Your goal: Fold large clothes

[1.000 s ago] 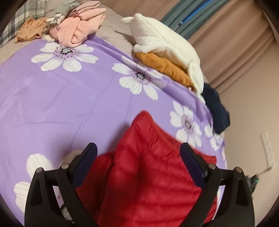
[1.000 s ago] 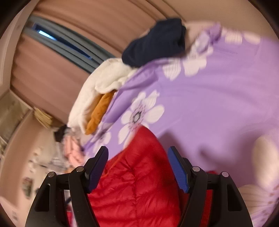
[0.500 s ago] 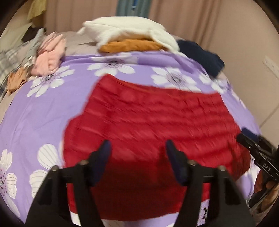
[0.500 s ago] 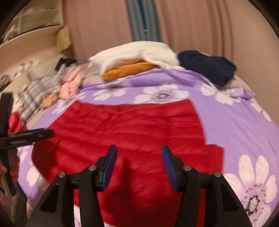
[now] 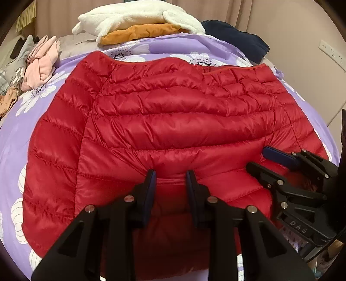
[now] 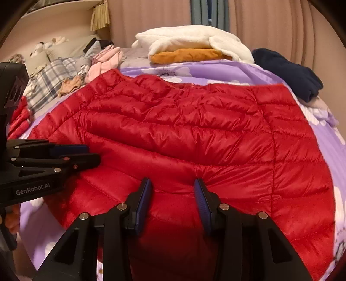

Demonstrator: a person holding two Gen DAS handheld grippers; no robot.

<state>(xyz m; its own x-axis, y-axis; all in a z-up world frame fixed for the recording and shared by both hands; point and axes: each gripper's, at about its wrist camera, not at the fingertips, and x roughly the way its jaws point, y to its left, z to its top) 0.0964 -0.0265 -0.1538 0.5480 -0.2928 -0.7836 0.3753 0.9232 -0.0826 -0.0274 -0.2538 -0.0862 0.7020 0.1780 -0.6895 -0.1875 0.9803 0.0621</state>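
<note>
I am closing both my left hand-held gripper (image 5: 169, 179) and right hand-held gripper (image 6: 173, 188) on the near hem of the red jacket (image 5: 173, 121) spread on the bed (image 5: 13, 134) ahead, and the slick, puffy fabric may be slipping out if I am pinching only one layer.

A purple bedspread printed with white daisies (image 5: 71, 54) covers the bed. At its far edge, a fluffy white fleece (image 5: 138, 15) lies atop a folded orange garment (image 5: 140, 32), beside a dark navy bundle (image 5: 237, 39); crumpled pink clothing (image 5: 42, 62) sits left.
</note>
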